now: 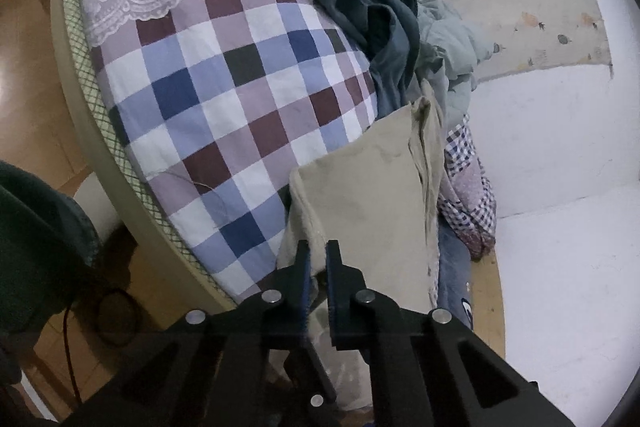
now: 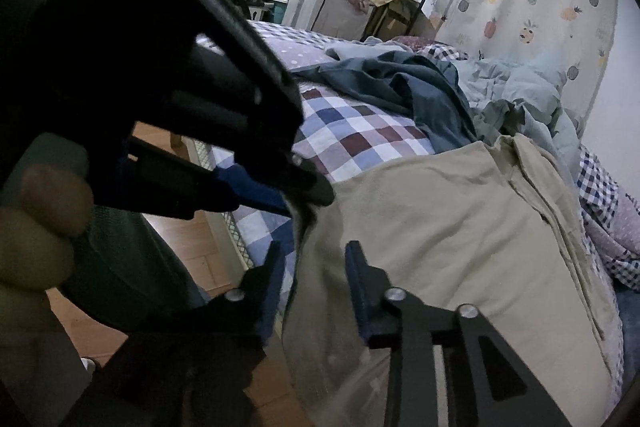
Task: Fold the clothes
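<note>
The bed (image 1: 224, 99) under its checked cover fills most of what I see, and along its far side a heap of unfolded clothes (image 1: 376, 11) is waiting: a dark blue-grey garment on top of pale green ones. Nearer me, the beige garment (image 2: 460, 227) lies on the bed's near edge, its body spread fairly flat, collar end away from me. I judge the fold barely begun: no crease made yet, and the heap untouched. My left gripper (image 1: 318, 259) is clamped on the garment's near corner, the cloth pinched between its blue pads. My right gripper (image 2: 312, 263) stands apart, straddling the hem just beside the left one without pressing it.
</note>
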A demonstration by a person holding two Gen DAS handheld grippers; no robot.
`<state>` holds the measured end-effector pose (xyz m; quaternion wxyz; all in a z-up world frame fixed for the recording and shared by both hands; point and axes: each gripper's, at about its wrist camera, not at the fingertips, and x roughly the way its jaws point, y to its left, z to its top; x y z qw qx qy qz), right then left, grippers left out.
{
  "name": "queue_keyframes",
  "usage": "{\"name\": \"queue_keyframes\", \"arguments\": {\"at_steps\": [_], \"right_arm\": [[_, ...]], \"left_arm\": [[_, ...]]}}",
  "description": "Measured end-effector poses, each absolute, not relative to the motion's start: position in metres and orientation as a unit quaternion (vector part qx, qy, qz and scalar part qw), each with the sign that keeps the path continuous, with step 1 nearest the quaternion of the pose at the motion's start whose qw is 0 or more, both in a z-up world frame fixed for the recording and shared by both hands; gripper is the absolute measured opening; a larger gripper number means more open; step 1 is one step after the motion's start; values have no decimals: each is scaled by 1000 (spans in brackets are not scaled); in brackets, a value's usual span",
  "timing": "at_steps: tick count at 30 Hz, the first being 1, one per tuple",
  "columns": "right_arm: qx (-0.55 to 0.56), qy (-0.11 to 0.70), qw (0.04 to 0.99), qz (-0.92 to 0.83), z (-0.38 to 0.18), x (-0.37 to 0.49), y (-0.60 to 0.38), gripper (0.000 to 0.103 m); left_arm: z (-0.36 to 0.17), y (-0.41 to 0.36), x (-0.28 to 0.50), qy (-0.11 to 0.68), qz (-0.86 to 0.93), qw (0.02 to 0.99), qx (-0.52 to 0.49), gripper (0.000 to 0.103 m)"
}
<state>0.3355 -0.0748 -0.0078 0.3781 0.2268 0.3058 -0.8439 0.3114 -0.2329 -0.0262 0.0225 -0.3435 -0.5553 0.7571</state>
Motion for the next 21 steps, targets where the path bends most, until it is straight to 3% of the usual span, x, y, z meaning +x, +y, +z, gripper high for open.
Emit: {"name": "queue_keyframes", "arguments": {"at_steps": [8, 21], "right_arm": [[219, 323, 367, -844, -12, 337, -77, 40], [171, 357, 289, -872, -1, 336, -60, 42]], "left_arm": [[-7, -236, 313, -544, 770, 37, -332, 4], [68, -236, 302, -513, 800, 95, -295, 3]]}}
